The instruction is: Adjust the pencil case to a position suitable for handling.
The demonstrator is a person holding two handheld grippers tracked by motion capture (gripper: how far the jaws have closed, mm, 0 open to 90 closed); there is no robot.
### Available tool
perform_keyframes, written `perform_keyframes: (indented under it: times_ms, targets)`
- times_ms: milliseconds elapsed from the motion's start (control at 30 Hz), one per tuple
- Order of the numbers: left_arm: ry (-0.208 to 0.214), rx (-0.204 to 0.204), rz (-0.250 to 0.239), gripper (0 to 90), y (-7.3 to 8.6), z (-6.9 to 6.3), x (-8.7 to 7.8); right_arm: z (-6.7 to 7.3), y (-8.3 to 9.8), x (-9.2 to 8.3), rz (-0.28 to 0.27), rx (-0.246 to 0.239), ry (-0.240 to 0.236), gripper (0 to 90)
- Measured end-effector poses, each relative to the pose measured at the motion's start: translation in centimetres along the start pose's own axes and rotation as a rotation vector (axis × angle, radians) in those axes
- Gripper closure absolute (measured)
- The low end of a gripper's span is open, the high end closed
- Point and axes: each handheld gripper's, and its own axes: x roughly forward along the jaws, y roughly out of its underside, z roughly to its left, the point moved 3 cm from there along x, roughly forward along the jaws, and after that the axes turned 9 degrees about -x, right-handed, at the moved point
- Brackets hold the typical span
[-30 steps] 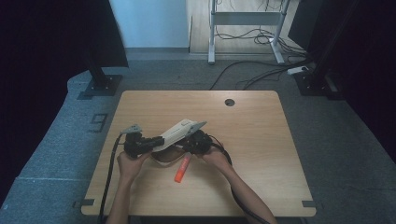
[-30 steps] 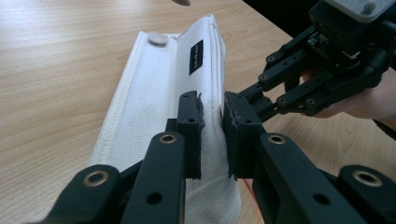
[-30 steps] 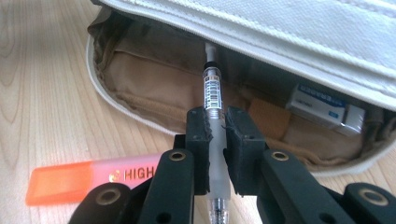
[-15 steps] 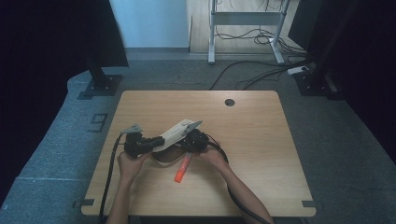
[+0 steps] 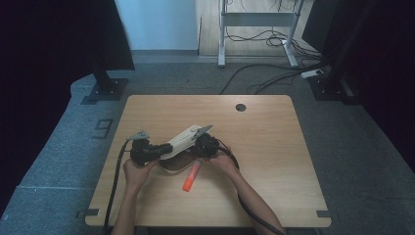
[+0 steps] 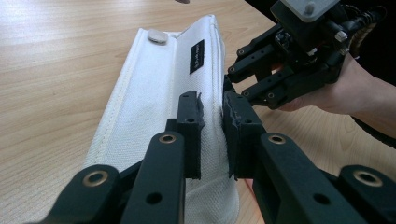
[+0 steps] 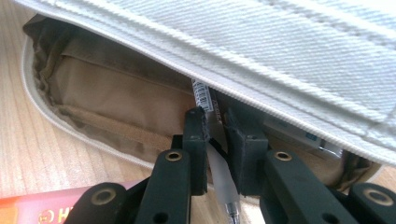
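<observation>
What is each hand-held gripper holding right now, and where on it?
Left hand-held gripper pinches the white pencil case by its flap's edge. Right hand-held gripper grips a pen mid-barrel at the case's opening.

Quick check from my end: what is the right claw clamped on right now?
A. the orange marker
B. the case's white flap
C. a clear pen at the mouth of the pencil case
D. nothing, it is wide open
C: in the right gripper view the right claw is shut on a clear pen that runs into the open white pencil case, while the orange marker lies loose on the table.
</observation>
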Motion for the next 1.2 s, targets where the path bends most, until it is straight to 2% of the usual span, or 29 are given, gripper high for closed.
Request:
perform_keyframes:
  times_ms: [133, 467, 700, 900, 933, 1200]
  targets:
    - [0.0, 0.0, 0.003, 77.8, 0.0, 0.0, 0.1, -0.3, 0.1, 0.0, 0.001, -0.005, 0.013, 75.0]
    - [0.002, 0.001, 0.005, 77.7, 0.0, 0.1, 0.1, -1.5, 0.7, -0.4, 0.027, 0.001, 0.09, 63.5]
    - [0.003, 0.002, 0.006, 77.8, 0.1, 0.1, 0.1, -2.1, 1.0, -0.7, 0.029, 0.01, 0.122, 55.8]
    - [0.004, 0.001, 0.005, 77.7, 0.1, 0.1, 0.1, -2.5, 1.2, -0.8, 0.033, 0.027, 0.151, 45.4]
    - [0.004, 0.001, 0.006, 77.8, 0.1, 0.1, 0.0, -2.6, 1.3, -0.8, 0.034, 0.046, 0.163, 42.6]
    - [0.005, 0.0, 0.005, 77.7, 0.1, 0.1, 0.0, -3.3, 2.0, -1.4, 0.038, 0.074, 0.188, 40.2]
